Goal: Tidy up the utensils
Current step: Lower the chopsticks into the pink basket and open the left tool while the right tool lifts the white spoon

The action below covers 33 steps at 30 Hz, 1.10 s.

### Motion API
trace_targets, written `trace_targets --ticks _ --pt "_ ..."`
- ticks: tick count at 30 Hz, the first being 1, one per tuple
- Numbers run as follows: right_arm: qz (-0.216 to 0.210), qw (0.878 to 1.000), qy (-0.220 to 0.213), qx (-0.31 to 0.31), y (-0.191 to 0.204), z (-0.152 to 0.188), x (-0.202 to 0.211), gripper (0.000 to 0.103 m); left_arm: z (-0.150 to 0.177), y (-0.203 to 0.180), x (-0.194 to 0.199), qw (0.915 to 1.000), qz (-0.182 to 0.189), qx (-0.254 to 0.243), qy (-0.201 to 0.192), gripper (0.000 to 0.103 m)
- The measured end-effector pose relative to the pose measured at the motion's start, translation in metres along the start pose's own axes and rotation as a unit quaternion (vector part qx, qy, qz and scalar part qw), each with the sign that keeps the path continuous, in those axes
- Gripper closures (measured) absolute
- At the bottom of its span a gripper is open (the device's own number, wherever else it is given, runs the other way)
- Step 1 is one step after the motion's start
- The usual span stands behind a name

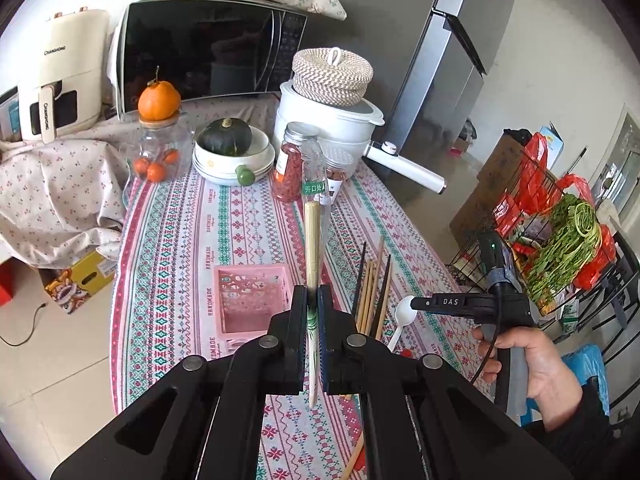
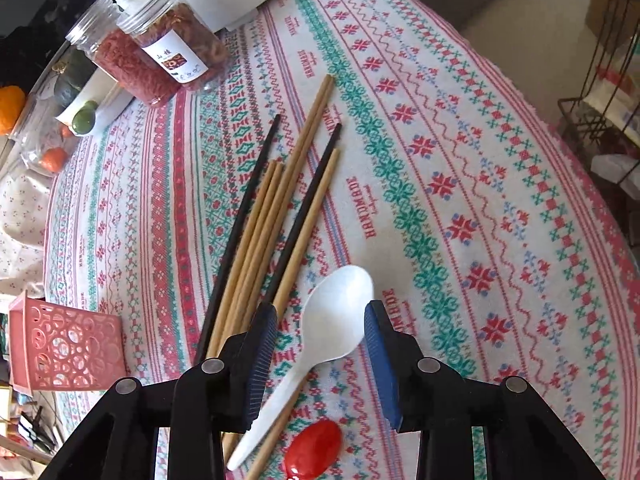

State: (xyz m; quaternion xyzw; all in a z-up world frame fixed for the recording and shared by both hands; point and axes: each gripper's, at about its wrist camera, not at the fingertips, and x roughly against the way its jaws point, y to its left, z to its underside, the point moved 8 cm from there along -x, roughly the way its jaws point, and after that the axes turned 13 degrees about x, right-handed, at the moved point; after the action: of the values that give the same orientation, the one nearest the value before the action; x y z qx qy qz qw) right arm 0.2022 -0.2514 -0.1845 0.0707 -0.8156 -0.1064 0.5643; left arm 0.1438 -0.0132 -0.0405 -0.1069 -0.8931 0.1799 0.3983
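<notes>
Left tongs (image 1: pixel 313 300) are clamping tight on a wrapped pair of chopsticks (image 1: pixel 312 240), holding it up above the counter (image 1: pixel 256 216) with the pink basket (image 1: pixel 250 300) just to its left. Right tongs (image 2: pixel 320 344) are hanging part-open over the white spoon (image 2: pixel 334 312), its bowl sitting between the pads (image 2: pixel 262 356) untouched, loose chopsticks (image 2: pixel 272 216) lying left and a red spoon (image 2: pixel 314 448) nearer.

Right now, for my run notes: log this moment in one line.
left gripper: shut on wrapped chopsticks | right gripper: open over white spoon | pink basket: on table
</notes>
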Motion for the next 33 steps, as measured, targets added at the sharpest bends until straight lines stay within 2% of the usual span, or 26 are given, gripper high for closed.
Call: trace_targets --ticks 4,8,11,12,16,20,24,27,33 --pt "-0.009 1.0 0.006 0.002 -0.016 0.004 -0.006 0.072 0.001 -0.004 -0.004 1.0 0.0 -0.003 0.001 0.099" --pt "-0.041 0.999 -0.014 0.002 -0.017 0.0 -0.018 0.078 0.003 -0.008 -0.005 1.0 0.002 -0.004 -0.001 0.099" --pt "-0.052 0.998 -0.012 0.015 -0.011 -0.002 -0.031 0.09 0.002 -0.009 -0.004 0.9999 0.0 -0.011 -0.007 0.098" --pt "-0.046 0.999 -0.01 0.026 -0.009 -0.002 -0.034 0.096 0.001 -0.008 -0.003 0.9999 0.001 -0.012 -0.011 0.098" --pt "-0.033 0.997 -0.035 0.067 0.003 -0.008 -0.025 0.097 -0.012 -0.006 0.013 0.9986 0.014 -0.002 -0.05 0.099" --pt "-0.039 0.992 -0.086 0.089 0.024 -0.021 0.011 0.098 -0.032 -0.008 0.041 0.9923 0.023 0.001 -0.122 0.099" --pt "-0.042 0.981 -0.15 0.115 0.053 -0.028 0.06 0.098 -0.046 0.0 0.054 0.9853 0.007 0.007 -0.171 0.099" --pt "-0.03 0.969 -0.205 0.133 0.071 -0.031 0.096 0.098 -0.053 0.011 0.043 0.9828 -0.02 0.0 -0.184 0.098" --pt "-0.028 0.945 -0.287 0.154 0.103 -0.037 0.145 0.098 -0.055 0.027 -0.002 0.9846 -0.044 -0.021 -0.168 0.098"
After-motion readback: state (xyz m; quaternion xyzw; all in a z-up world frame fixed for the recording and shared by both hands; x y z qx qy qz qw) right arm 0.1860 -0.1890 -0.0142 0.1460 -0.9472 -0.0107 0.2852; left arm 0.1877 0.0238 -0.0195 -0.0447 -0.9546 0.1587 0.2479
